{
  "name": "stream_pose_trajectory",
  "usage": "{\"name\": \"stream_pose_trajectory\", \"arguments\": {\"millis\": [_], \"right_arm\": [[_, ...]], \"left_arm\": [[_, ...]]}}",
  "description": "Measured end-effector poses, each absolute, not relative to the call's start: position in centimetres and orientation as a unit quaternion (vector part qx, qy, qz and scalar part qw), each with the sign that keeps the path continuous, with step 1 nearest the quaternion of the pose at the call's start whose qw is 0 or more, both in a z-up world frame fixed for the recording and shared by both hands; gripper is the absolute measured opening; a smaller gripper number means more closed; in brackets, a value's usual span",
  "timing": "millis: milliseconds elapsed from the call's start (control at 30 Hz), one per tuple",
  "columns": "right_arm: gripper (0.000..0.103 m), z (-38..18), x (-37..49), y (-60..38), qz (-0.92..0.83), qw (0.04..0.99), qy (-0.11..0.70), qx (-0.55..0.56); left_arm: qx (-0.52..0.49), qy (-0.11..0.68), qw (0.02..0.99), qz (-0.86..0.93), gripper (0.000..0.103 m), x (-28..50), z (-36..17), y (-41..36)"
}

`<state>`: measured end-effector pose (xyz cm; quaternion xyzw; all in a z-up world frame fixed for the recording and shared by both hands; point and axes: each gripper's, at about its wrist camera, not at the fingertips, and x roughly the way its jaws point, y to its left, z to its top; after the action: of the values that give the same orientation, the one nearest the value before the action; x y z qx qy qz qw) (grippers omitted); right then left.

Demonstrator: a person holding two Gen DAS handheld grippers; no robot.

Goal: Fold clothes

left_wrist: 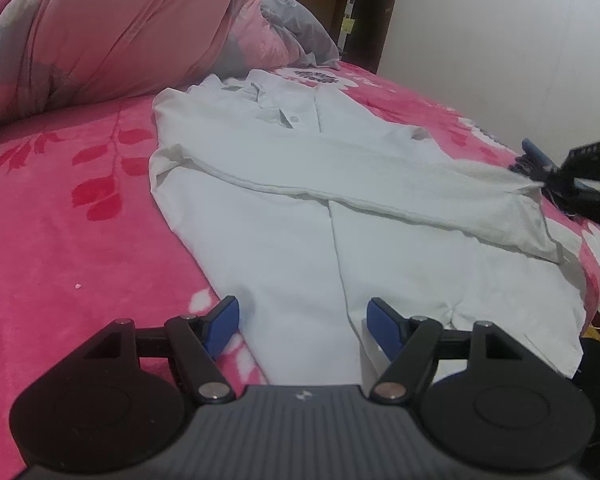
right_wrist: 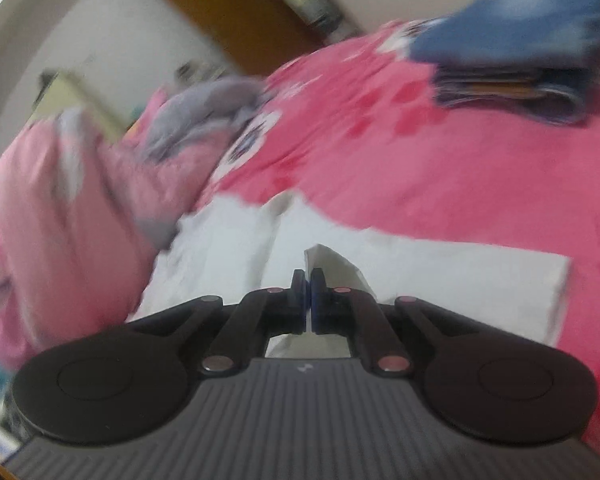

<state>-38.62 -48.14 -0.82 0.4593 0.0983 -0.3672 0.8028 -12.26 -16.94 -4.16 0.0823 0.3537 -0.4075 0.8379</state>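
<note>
A white cotton button-up shirt [left_wrist: 300,184] lies spread on the pink flowered bedspread [left_wrist: 60,240], one sleeve folded across its chest. Left of the shirt rises a heap of pink quilted bedding [left_wrist: 100,28]. The left gripper [left_wrist: 303,326] hovers over the shirt's hem, blue pads wide apart and empty. At the shirt's right edge the right gripper [right_wrist: 308,298] pinches the sleeve cuff [right_wrist: 332,264]. Only the blurred right wrist view shows a folded stack of blue clothes [right_wrist: 512,64] beyond the shirt. No legible writing.

The right wrist view is smeared by motion blur, so the folded blue clothes [right_wrist: 512,60] and the pink quilt [right_wrist: 68,200] lose their detail.
</note>
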Motion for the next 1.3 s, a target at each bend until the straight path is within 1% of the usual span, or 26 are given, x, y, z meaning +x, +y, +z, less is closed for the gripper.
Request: {"name": "stream_pose_trajectory", "arguments": {"millis": [33,133,200,233,267,433,633,700,733,933,1067,1100,1200,1300], "right_arm": [[0.004,-1.2,-38.8,-48.2,-0.382,0.793,0.100,0.463],[0.006,-1.6,-39.7,-48.0,-0.383,0.787,0.091,0.475],[0.017,-1.2,-41.1,-47.4,-0.387,0.787,0.073,0.475],[0.026,-1.0,-41.8,-47.1,-0.392,0.787,0.069,0.471],[0.028,-0.8,-42.5,-46.8,-0.395,0.787,0.069,0.469],[0.028,-1.2,-42.9,-45.2,-0.344,0.804,0.138,0.465],[0.027,-1.5,-40.1,-43.1,-0.329,0.834,0.233,0.376],[0.013,-1.7,-39.5,-42.6,-0.334,0.840,0.251,0.347],[0.000,-1.8,-39.4,-42.4,-0.338,0.841,0.256,0.335],[0.000,-1.5,-41.2,-41.5,-0.363,0.842,0.229,0.327],[0.000,-2.5,-42.9,-41.5,-0.375,0.831,0.211,0.352],[0.002,-2.4,-43.3,-41.4,-0.372,0.832,0.201,0.358],[0.003,-1.3,-43.7,-41.8,-0.365,0.844,0.172,0.354],[0.004,0.4,-42.6,-43.2,-0.372,0.853,0.163,0.329]], "left_arm": [[0.082,0.354,0.838,-0.408,0.072,-12.2,-4.1,-16.9],[0.077,0.356,0.836,-0.411,0.073,-12.1,-4.1,-16.6],[0.073,0.358,0.835,-0.411,0.073,-12.0,-4.1,-16.5],[0.073,0.358,0.835,-0.412,0.072,-12.0,-4.1,-16.4],[0.072,0.358,0.835,-0.412,0.072,-12.0,-4.1,-16.4],[0.073,0.360,0.835,-0.409,0.072,-12.0,-4.0,-16.3],[0.080,0.360,0.838,-0.403,0.072,-12.5,-3.8,-16.2],[0.082,0.359,0.839,-0.401,0.073,-12.7,-3.8,-16.2],[0.083,0.359,0.839,-0.400,0.073,-12.7,-3.9,-16.2],[0.084,0.360,0.840,-0.397,0.073,-13.0,-3.9,-16.2],[0.087,0.360,0.840,-0.396,0.073,-13.0,-3.9,-16.2],[0.088,0.360,0.840,-0.396,0.073,-13.0,-3.9,-16.2],[0.088,0.361,0.840,-0.396,0.072,-13.1,-3.9,-16.2],[0.089,0.360,0.841,-0.395,0.073,-13.1,-3.9,-16.2]]}}
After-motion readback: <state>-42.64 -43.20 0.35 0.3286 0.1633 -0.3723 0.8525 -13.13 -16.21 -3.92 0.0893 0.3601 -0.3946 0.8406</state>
